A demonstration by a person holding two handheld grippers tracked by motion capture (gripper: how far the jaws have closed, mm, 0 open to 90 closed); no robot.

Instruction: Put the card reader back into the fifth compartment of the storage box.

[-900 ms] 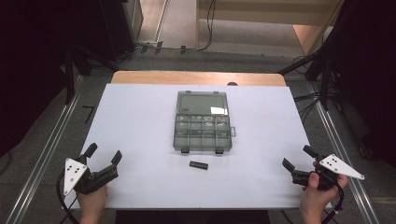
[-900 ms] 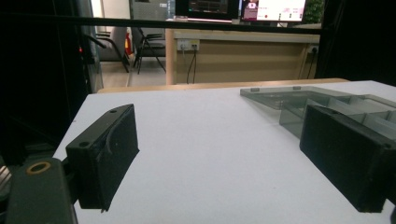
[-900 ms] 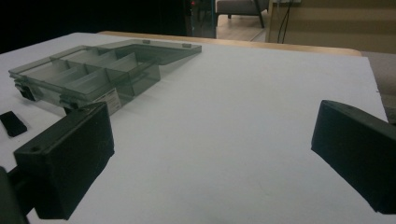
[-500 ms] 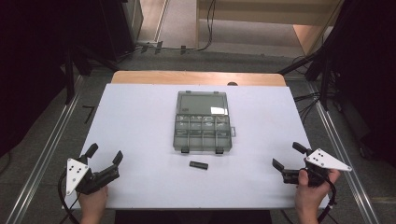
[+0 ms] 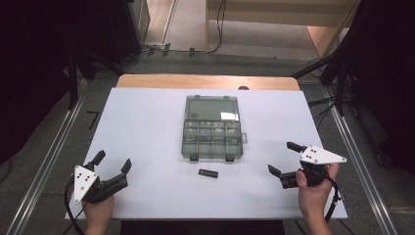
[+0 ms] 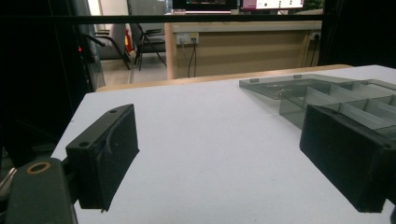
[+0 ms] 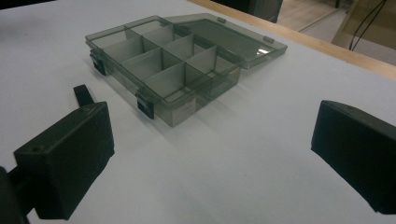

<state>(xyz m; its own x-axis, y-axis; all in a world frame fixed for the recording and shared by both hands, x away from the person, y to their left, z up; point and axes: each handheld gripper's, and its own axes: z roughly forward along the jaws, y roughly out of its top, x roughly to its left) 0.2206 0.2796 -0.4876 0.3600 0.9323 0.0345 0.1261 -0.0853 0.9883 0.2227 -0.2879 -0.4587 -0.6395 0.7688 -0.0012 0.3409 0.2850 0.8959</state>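
Left gripper (image 5: pixel 113 167) jaws apart, empty; right gripper (image 5: pixel 282 157) jaws apart, empty; open compartment box (image 5: pixel 212 128) mid-table; small black piece (image 5: pixel 208 173) just before it

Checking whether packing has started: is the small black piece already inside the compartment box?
No, the small black piece lies on the white table, just in front of the open compartment box.

Black fingers (image 7: pixel 65 163), white three-cornered plates (image 5: pixel 82 181), black cables (image 5: pixel 334 203)
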